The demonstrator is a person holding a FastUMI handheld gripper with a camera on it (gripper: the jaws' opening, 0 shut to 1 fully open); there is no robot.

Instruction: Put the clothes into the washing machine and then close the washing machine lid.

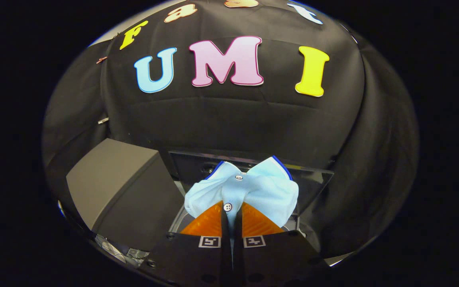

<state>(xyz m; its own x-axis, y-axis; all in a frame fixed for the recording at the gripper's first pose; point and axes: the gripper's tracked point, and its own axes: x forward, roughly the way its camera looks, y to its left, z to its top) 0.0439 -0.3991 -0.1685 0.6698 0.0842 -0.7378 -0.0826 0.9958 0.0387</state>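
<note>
We are carrying light-blue shirt [249, 189] in gripper [231, 217], fingers clamped tight on fabric at button placket. Shirt hanging over washing machine's [309, 187] open top, lid [221, 161] standing up behind it. Grey box [114, 187] beside machine. We are judging cloth soft, light, floppy; bunched placket seems surest hold.

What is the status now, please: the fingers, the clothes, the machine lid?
Gripper shut on light blue shirt, fingers pinching its button strip. Shirt hangs above washing machine opening. Lid up, open behind. Nothing in the way.
</note>
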